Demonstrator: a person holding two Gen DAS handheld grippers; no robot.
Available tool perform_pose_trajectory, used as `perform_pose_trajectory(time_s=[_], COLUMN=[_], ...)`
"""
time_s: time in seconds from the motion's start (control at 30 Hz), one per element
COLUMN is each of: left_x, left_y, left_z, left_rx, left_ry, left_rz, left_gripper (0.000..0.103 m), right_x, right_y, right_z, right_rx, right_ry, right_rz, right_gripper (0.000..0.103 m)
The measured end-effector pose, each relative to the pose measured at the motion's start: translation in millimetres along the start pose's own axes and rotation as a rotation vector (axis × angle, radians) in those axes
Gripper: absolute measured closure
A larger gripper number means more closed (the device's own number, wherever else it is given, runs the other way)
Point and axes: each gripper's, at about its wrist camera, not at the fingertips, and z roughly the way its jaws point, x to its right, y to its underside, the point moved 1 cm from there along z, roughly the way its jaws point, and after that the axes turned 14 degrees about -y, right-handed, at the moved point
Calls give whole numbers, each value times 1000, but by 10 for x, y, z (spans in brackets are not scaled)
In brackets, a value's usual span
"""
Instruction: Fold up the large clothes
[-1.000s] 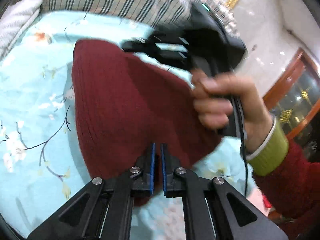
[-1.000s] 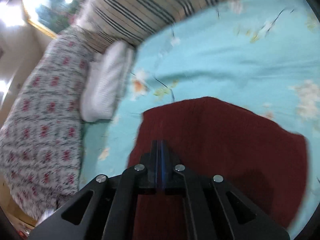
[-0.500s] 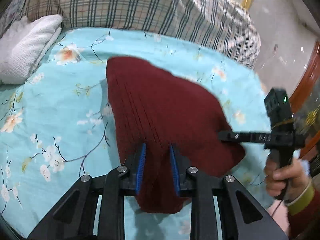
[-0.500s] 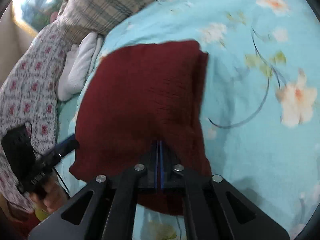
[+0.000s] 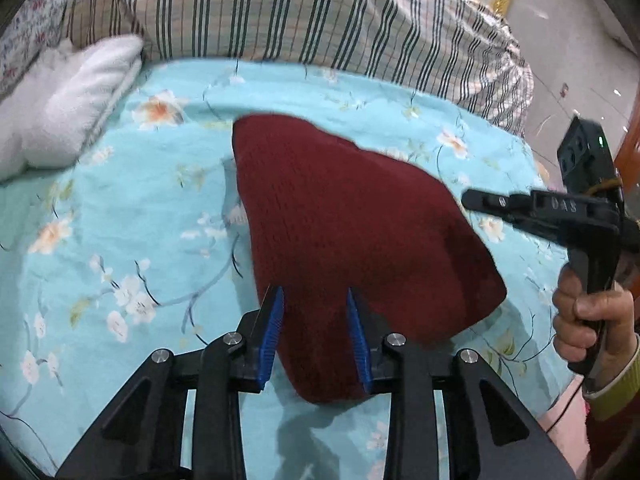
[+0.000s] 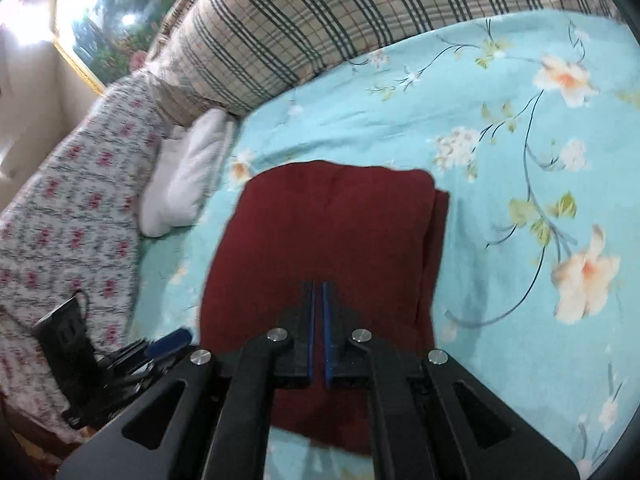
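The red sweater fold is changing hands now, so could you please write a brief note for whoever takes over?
Left gripper: fingers opening, astride the near edge of the red sweater, not pressing it.
Right gripper: shut, empty, above the sweater.
Sweater: a folded bundle on the floral bedsheet, beside the white pillow.
Done: fold made.
Left: probably square the uneven right edge, then withdraw.

**Two wrist cameras, one bed seen from opposite corners**

We look from just behind each gripper, forward and downward along its fingers. Our left view hangs close over the near edge of the red sweater (image 5: 352, 232), facing the plaid pillow (image 5: 304, 12); the right gripper (image 5: 470, 199) shows at its right side. Our right view faces the same sweater (image 6: 328, 236) and pillow (image 6: 320, 20) from the other corner, the left gripper (image 6: 168, 342) at its lower left. Both share the blue floral sheet (image 5: 132, 216) and white cushion (image 6: 188, 172).
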Motion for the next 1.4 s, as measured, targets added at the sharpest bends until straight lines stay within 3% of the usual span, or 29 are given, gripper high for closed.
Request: perform_pose_trajectory(time_s=[0.17, 0.57, 0.83, 0.97, 1.2, 1.3, 1.37, 1.4], left_x=[114, 35, 37, 57, 34, 45, 64, 85], left_y=[56, 54, 44, 37, 6, 14, 27, 33], left_z=[114, 229, 225, 226, 118, 26, -38, -77], left_rx=[-6, -34, -35, -37, -55, -48, -39, -31], left_ry=[-39, -25, -27, -30, -34, -61, -94, -110], left_rz=[58, 13, -3, -3, -31, -36, -26, -18], left_gripper=[68, 60, 60, 60, 60, 58, 55, 53], right_x=[276, 403, 212, 198, 108, -43, -101, -126], right_y=[-23, 41, 83, 213, 212, 253, 296, 323], right_z=[284, 374, 100, 231, 84, -49, -93, -124], right_rx=[-63, -60, -7, -83, -56, -43, -38, -34], right_ry=[111, 127, 93, 147, 92, 82, 80, 82], right_rz=[35, 52, 47, 8, 31, 5, 0, -5], right_gripper=[100, 100, 99, 98, 97, 87, 70, 68])
